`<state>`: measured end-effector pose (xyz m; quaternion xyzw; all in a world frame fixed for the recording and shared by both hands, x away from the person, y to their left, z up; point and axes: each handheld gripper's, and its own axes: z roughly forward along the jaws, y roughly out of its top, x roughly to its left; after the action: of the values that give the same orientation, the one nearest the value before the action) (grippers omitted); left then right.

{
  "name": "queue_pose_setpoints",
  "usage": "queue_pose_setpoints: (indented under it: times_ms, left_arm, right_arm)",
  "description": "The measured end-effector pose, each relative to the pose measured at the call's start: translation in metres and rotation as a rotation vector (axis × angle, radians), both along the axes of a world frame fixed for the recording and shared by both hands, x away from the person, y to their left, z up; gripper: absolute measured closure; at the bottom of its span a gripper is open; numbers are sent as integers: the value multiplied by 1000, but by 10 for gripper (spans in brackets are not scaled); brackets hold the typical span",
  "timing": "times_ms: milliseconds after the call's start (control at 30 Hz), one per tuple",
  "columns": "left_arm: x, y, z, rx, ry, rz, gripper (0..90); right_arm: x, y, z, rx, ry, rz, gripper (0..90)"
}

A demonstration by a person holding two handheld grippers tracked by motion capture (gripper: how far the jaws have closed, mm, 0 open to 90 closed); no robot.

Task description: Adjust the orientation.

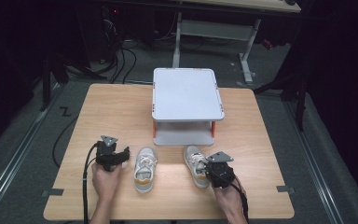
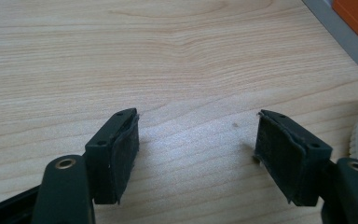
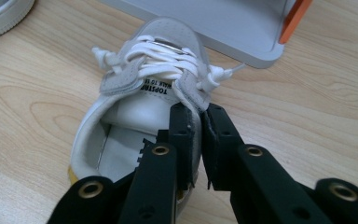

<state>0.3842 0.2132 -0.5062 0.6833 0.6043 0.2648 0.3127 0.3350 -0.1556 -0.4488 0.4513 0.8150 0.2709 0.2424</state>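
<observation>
Your right gripper [image 3: 196,116] pinched the side wall of the right white lace-up sneaker [image 3: 140,107], just before the grey two-tier plastic shelf [image 1: 186,100]. Your left gripper [image 2: 196,144] stood open over the bare light wooden table [image 2: 168,56], the second white sneaker [image 1: 144,173] beside it.

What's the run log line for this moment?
right gripper: shut on right shoe collar | left gripper: open, empty | left shoe: on table

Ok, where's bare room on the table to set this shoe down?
Free: the top of the grey two-tier shelf, the tabletop to the shelf's left, and the strip to its right. Crowded: the front, where the left gripper, left shoe, and right gripper clamped on the right shoe sit.
</observation>
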Motion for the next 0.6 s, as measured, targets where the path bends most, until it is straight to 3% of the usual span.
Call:
queue_pose_setpoints:
  times_ms: [167,367,400,433,500,600]
  left_arm:
    - [0,0,0,0,1,1,304]
    - [0,-1,0,6,0,2,304]
    - [0,-1,0,6,0,2,304]
    - [0,-1,0,7,0,2,304]
    - [0,-1,0,7,0,2,304]
    - [0,-1,0,5,0,1,304]
  right_arm:
    - [-1,-1,-1,56,47,29,750]
    - [1,-13,-1,134,70,32,534]
    - [1,-13,-1,134,70,32,534]
    - [2,-16,0,167,73,36,463]
    - [2,-17,1,181,75,43,445]
    - [3,-23,1,253,81,77,394]
